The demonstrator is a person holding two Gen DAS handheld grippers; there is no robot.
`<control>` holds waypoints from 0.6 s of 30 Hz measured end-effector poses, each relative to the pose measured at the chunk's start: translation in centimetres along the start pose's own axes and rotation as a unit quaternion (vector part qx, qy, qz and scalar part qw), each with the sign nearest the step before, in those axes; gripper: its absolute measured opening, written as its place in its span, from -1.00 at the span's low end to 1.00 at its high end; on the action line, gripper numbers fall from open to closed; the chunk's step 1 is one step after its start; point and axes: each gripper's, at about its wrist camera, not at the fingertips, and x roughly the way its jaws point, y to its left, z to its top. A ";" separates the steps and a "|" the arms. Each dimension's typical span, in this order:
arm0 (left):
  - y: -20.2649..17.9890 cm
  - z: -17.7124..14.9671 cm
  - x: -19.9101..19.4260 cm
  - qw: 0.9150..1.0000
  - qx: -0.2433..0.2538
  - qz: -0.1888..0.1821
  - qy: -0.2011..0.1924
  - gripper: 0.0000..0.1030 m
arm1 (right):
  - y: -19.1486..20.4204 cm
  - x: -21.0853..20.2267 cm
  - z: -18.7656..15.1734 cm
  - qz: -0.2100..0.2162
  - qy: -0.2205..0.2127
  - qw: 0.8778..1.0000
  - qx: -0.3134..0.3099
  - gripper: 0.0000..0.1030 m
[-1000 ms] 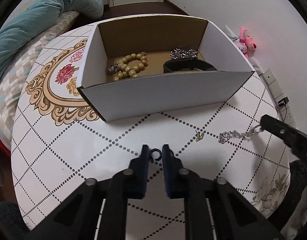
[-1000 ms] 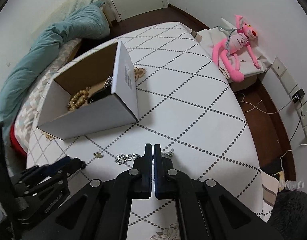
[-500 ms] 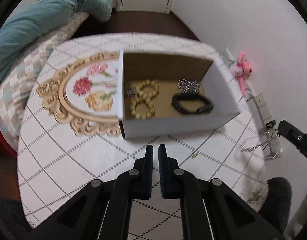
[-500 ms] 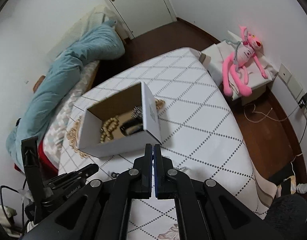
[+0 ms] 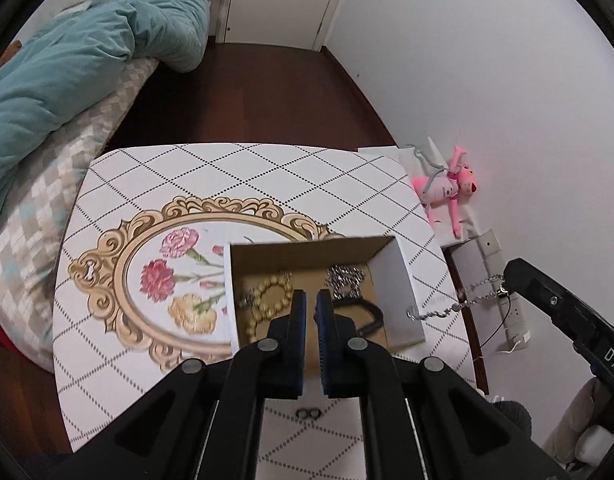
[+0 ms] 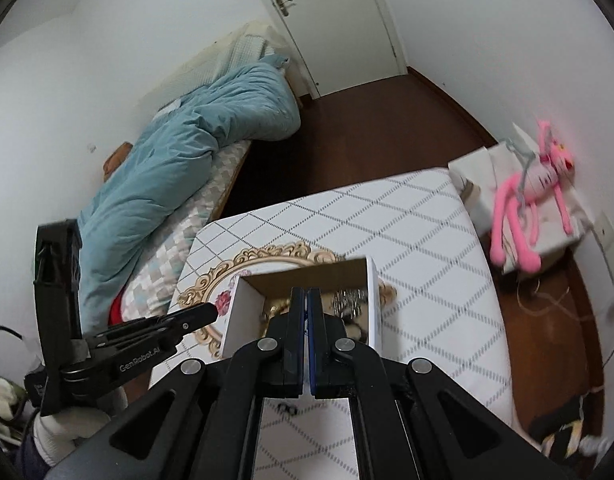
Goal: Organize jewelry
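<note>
An open white cardboard box (image 5: pixel 403 292) stands on the patterned table; it also shows in the right wrist view (image 6: pixel 243 320). Inside lie a beige bead bracelet (image 5: pixel 269 300), a silver chain pile (image 5: pixel 345 278) and a black band (image 5: pixel 371 316). My left gripper (image 5: pixel 311 300) hangs high above the box, jaws nearly shut with a narrow gap, and I see nothing between them. My right gripper (image 6: pixel 307 296) is shut; in the left wrist view its tip (image 5: pixel 515 276) pinches a silver chain (image 5: pixel 447 310) that dangles just right of the box. Small rings (image 5: pixel 309 413) lie on the table near me.
The table (image 5: pixel 267 172) has a diamond-dot cloth and a gold floral frame print (image 5: pixel 155 280). A bed with a teal duvet (image 5: pixel 67 68) is at the left. A pink plush toy (image 5: pixel 447 190) lies on a white stand at the right, by the wall.
Both grippers have risen high above the table and come over the box. The right gripper lifted the silver chain off the table. The left gripper closed up and the ring stayed on the table.
</note>
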 end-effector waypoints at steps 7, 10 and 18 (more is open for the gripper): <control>1.0 1.6 1.8 1.000 -0.009 0.001 0.016 -0.94 | 0.2 3.1 2.2 -0.010 0.020 1.000 -0.011 -0.98; 1.2 1.6 2.0 1.000 -0.012 0.001 0.019 -0.94 | 0.1 4.1 2.5 -0.010 0.029 0.999 -0.012 -0.98; 0.5 -1.7 -0.5 1.000 -0.010 0.007 -0.001 -0.88 | 0.5 0.6 1.9 0.019 0.007 1.000 -0.011 -0.98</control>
